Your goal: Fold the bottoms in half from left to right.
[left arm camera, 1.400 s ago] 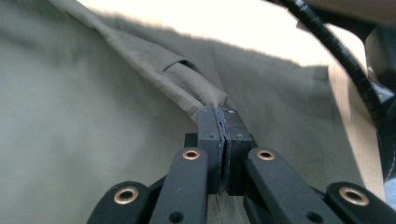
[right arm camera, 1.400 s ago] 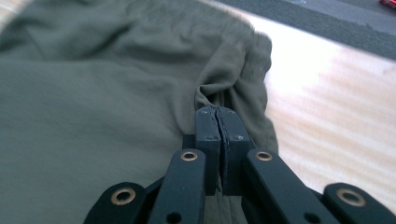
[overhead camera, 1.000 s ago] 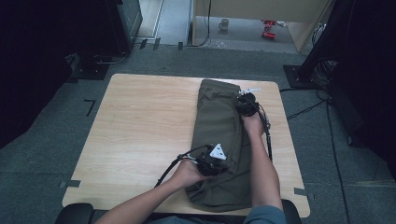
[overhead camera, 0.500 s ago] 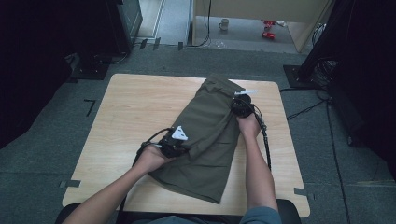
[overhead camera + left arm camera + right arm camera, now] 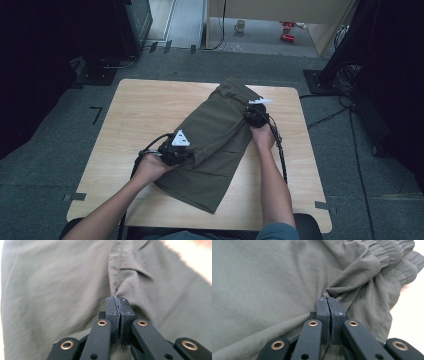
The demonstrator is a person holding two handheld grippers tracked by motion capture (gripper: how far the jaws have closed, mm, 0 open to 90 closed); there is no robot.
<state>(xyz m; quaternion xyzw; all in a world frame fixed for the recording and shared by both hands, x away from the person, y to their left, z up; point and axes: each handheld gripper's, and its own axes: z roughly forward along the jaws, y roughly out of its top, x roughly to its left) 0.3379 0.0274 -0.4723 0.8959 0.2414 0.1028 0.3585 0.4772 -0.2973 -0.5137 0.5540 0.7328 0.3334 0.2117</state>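
Note:
Olive-green trousers [image 5: 215, 135] lie folded lengthwise on the wooden table [image 5: 135, 110], slanting from the far right down toward the near middle. My left gripper [image 5: 175, 152] is shut on their left edge, partway along the legs. In the left gripper view the black jaws pinch a fold of cloth beside a seam [image 5: 115, 270], gripper [image 5: 119, 300]. My right gripper [image 5: 255, 116] is shut on the right edge near the waist. The right gripper view has the jaws [image 5: 328, 300] closed on a bunched fold just below the elastic waistband [image 5: 392, 255].
The table's left half is bare wood. Black cables [image 5: 280, 150] trail from the grippers along the forearms. Dark equipment stands on the floor around the table; a mug [image 5: 240, 25] and red items [image 5: 287, 30] lie on the floor far behind.
My left gripper has dragged the lower part of the trousers leftward and away from the near edge, so the garment now lies diagonally. The right gripper has stayed near the waist.

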